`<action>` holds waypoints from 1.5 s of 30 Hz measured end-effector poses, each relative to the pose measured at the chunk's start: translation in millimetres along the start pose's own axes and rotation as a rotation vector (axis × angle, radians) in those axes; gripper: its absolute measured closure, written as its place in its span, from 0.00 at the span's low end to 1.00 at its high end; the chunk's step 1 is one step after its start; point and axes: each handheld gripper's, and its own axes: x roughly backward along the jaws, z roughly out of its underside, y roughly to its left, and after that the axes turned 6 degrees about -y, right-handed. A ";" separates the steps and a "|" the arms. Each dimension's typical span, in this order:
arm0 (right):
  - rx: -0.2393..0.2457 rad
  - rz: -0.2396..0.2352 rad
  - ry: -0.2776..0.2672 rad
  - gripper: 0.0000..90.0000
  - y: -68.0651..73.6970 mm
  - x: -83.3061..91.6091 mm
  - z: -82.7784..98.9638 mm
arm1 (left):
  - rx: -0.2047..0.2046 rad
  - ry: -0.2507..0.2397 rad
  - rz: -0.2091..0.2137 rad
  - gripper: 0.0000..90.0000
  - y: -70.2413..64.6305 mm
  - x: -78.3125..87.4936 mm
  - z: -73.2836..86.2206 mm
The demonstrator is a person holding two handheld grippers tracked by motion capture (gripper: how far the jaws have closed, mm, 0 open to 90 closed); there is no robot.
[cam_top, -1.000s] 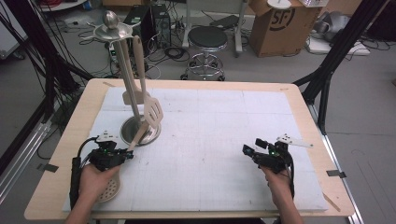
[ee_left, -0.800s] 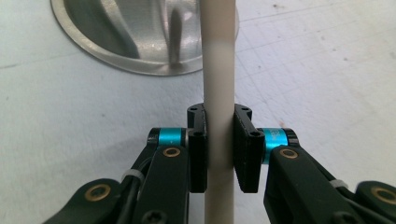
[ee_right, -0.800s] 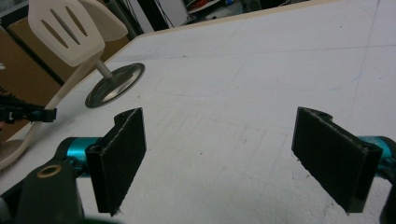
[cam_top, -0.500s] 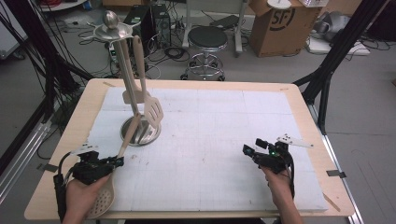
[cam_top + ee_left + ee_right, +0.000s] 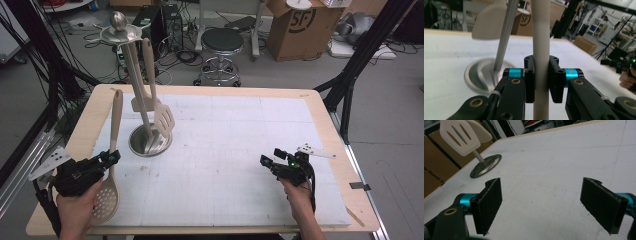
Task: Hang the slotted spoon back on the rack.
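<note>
- Left gripper [image 5: 111, 157], high view: jaws clamped on skimmer spoon [image 5: 112, 165] handle, perforated bowl low at table [image 5: 225, 95] near edge, handle slanting up beside utensil stand [image 5: 148, 140]. Right gripper [image 5: 267, 161] empty, well apart.
- Left gripper view: pads [image 5: 530, 82] pinch the handle, stand base behind.
- Right gripper view: pads [image 5: 487, 205] wide apart over bare mat; slotted spatula [image 5: 459, 137] far off.

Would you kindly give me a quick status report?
Left gripper shut on skimmer handle. Right gripper open, empty. Utensil stand close ahead.
</note>
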 end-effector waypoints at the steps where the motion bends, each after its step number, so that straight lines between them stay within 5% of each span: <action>1: 0.001 0.000 -0.001 0.19 0.0 0.1 -0.1 | 0.001 -0.018 0.004 0.87 -2.0 -0.6 -3.0; 8: -0.002 0.003 -0.004 0.19 -1.0 0.8 -0.2 | -0.008 -0.130 0.044 0.86 -11.7 -7.0 -25.9; 20: -0.002 0.008 -0.005 0.19 -2.3 0.4 0.3 | -0.025 -0.218 0.068 0.86 -5.8 -12.2 -71.6; 31: -0.008 0.012 0.009 0.19 -1.8 -0.9 1.6 | -0.013 -0.195 0.090 0.86 13.6 -16.0 -85.0; 34: -0.009 0.011 0.011 0.19 -1.6 -1.3 1.9 | 0.034 -0.179 0.142 0.86 21.7 -19.5 -83.1; 45: -0.003 0.014 0.011 0.19 -2.6 -2.0 2.5 | 0.060 -0.133 0.229 0.86 33.2 -30.7 -80.6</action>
